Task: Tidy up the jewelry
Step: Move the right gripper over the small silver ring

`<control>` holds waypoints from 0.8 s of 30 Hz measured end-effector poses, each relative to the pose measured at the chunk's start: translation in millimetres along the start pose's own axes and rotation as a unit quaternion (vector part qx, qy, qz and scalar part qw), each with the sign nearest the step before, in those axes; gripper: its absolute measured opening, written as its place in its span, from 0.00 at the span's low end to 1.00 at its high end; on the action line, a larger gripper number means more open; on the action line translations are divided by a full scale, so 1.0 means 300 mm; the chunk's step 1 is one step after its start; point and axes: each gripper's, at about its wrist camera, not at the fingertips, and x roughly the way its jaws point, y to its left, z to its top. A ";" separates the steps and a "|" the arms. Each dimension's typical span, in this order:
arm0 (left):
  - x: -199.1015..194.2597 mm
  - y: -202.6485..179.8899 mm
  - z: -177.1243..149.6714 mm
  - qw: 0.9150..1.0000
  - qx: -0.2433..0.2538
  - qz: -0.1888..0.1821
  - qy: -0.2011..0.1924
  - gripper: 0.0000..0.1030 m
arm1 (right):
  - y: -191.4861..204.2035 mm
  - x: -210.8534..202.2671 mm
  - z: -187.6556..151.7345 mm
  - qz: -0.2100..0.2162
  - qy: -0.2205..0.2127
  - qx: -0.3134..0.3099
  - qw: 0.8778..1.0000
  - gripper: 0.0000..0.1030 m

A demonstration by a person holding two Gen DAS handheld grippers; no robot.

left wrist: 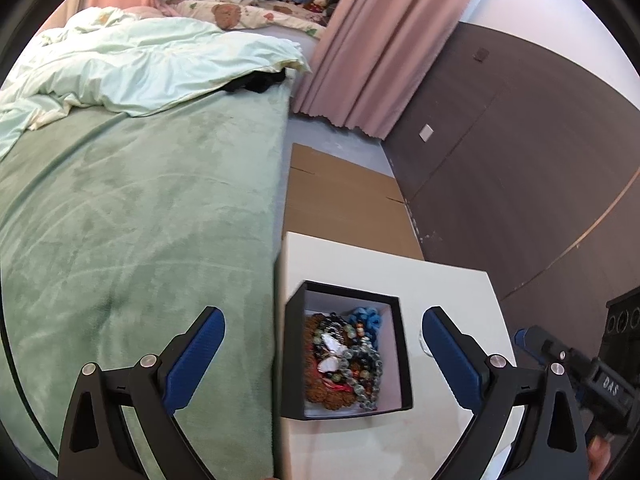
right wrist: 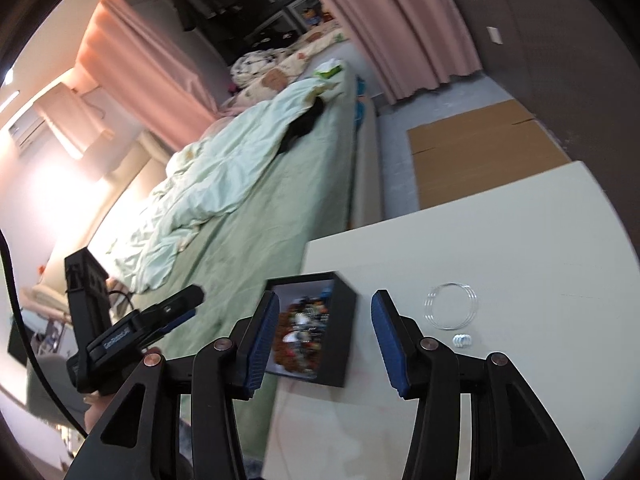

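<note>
2 grippers in my views, both with nothing between the fingers.

Item 1: left gripper (left wrist: pixel 322 350). I see its blue-padded fingers spread wide, straddling the black box (left wrist: pixel 347 354) from above without touching it; it holds nothing.

Item 2: right gripper (right wrist: pixel 325 338). Fingers stand partly apart, empty; the box's right wall shows in the gap between them, and I cannot tell whether either pad touches it.

Item 3: black box (right wrist: pixel 310 332), lid off, white-lined, standing on the white worktop (left wrist: pixel 384 268) near the edge that runs along the bed. It contains a tangled heap of beaded jewelry (left wrist: pixel 344 360): brown seed beads, grey-green glass beads, a blue piece at the far corner, pale shell-like pieces in the middle.

Item 4: thin wire bangles (right wrist: pixel 451 304), 3 or so overlapping, flat on the worktop to the right of the box, apart from it.

Item 5: small cluster of silver rings (right wrist: pixel 463 340), just below the bangles in the right wrist view, also loose on the worktop.

Item 6: bed (left wrist: pixel 132 220) with green cover and a rumpled pale duvet (left wrist: pixel 152 64), left of the worktop.

Item 7: flattened cardboard (left wrist: pixel 344 196) on the floor beyond the worktop; pink curtains (left wrist: pixel 360 48) behind it.
</note>
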 end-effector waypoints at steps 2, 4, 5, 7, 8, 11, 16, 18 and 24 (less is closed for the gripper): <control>0.006 -0.032 -0.012 1.000 0.010 -0.002 0.002 0.96 | -0.036 -0.025 0.006 -0.010 0.000 0.004 1.000 0.48; 0.016 -0.069 -0.022 1.000 0.024 -0.005 0.005 0.96 | -0.063 -0.040 0.010 -0.016 0.004 0.008 1.000 0.48; 0.023 -0.091 -0.028 0.999 0.032 -0.007 0.007 0.96 | -0.080 -0.046 0.010 -0.019 0.007 0.013 1.000 0.51; 0.033 -0.122 -0.037 0.999 0.040 -0.009 0.009 0.96 | -0.113 -0.052 0.008 -0.020 0.015 0.024 0.999 0.64; 0.038 -0.139 -0.043 0.999 0.045 -0.011 0.010 0.96 | -0.135 -0.058 0.007 -0.022 0.017 0.034 0.999 0.73; 0.056 -0.181 -0.057 0.998 0.059 -0.013 0.016 0.96 | -0.180 -0.070 0.007 -0.032 0.021 0.048 0.998 0.84; 0.092 -0.257 -0.090 0.996 0.089 -0.016 0.027 0.96 | -0.234 -0.072 0.001 -0.084 0.045 0.039 0.995 0.84; 0.105 -0.278 -0.098 0.995 0.095 -0.014 0.028 0.96 | -0.247 -0.064 -0.008 -0.109 0.055 0.019 0.992 0.84; 0.136 -0.359 -0.128 0.987 0.158 -0.005 0.030 0.96 | -0.263 -0.065 -0.023 -0.127 0.062 -0.023 0.990 0.84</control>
